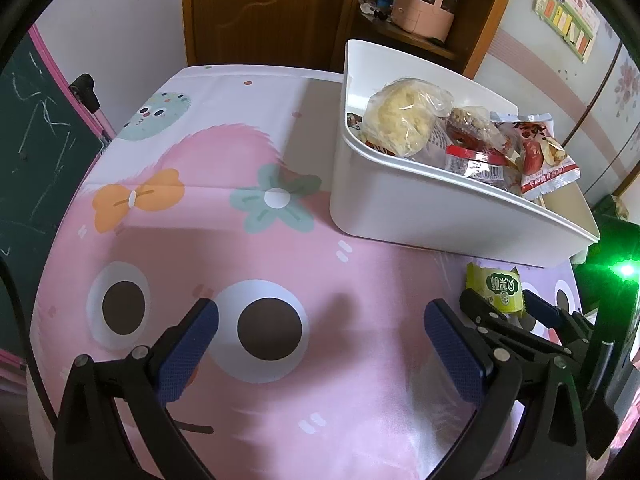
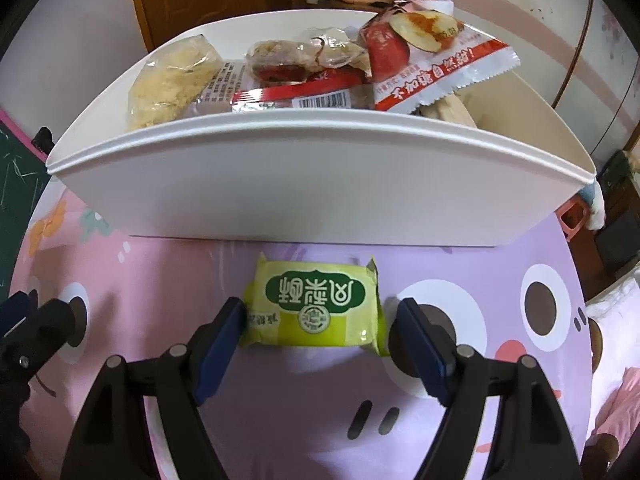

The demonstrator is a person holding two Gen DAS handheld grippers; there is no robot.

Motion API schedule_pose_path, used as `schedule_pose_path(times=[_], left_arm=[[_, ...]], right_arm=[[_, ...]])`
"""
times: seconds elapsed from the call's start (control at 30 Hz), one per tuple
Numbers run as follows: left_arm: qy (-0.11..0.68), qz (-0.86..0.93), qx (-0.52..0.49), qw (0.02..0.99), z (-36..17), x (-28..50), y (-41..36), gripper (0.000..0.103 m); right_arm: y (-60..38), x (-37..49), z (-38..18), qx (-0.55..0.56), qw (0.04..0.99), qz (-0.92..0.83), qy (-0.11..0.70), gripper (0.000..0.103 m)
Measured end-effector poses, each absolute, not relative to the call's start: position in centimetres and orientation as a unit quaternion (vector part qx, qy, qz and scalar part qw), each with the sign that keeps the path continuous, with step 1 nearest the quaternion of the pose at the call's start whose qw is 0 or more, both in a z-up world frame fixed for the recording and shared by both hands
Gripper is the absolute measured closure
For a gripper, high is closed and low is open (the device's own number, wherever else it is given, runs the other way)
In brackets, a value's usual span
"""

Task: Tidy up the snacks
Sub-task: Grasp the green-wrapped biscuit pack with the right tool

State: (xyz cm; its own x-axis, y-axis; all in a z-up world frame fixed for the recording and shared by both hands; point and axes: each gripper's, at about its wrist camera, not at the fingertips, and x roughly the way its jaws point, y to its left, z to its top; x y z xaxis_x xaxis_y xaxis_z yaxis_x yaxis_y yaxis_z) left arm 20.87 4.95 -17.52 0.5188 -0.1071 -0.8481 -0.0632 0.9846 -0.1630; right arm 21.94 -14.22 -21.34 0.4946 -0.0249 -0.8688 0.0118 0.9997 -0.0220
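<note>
Far left: a dark green chalkboard with a pink frame stands past your tabletop's left edge.
Tabletop: a pink and lilac cartoon-print cloth with big round eyes, an orange bow and a green flower covers it; its far edge shows in front of the door.
Back of room: a brown wooden door with a metal handle, then a wooden shelf holding a pink plastic container; a colourful wall chart hangs further right.
Left hand-held gripper: your blue-padded jaws stand wide apart over bare cloth, with nothing between them.
Open room: the left and middle of the cloth lie free of objects.
White plastic bin: it sits on the right half of the tabletop, filled with wrapped snacks, among them a clear-bagged crumbly cake and a red-and-white apple-slice packet.
Green snack packet: it lies flat on the cloth just in front of the bin's near wall.
Right hand-held gripper: your jaws are spread wide either side of that packet; the left pad is at its edge, the right pad just clear, no squeeze visible.
Right edge: the tabletop curves away close beside the bin.
</note>
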Motion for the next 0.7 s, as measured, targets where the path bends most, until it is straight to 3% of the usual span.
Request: schedule_pose_path(times=[0.1,0.17,0.23,0.37,0.7], left_arm=[[0.493,-0.015,-0.089,0.865,-17.8,20.8,4.9,0.001],[0.494,-0.015,-0.088,0.865,-17.9,20.8,4.8,0.001],[0.495,-0.016,-0.086,0.865,-17.9,20.8,4.8,0.001],[0.493,-0.015,-0.086,0.866,-17.9,20.6,4.7,0.001],[0.473,0.001,-0.061,0.879,-15.0,18.6,4.5,0.001]], right_arm=[[-13.7,21.6,-21.5,-0.008,0.866,-0.01,0.499,0.028],[-13.4,21.2,-21.4,-0.012,0.868,-0.004,0.496,0.042],[-12.4,21.2,-21.5,-0.017,0.869,0.004,0.494,0.046],[-12.0,20.7,-21.4,-0.017,0.871,0.009,0.49,0.051],[-13.0,18.0,-19.2,0.031,0.865,0.052,0.498,0.052]])
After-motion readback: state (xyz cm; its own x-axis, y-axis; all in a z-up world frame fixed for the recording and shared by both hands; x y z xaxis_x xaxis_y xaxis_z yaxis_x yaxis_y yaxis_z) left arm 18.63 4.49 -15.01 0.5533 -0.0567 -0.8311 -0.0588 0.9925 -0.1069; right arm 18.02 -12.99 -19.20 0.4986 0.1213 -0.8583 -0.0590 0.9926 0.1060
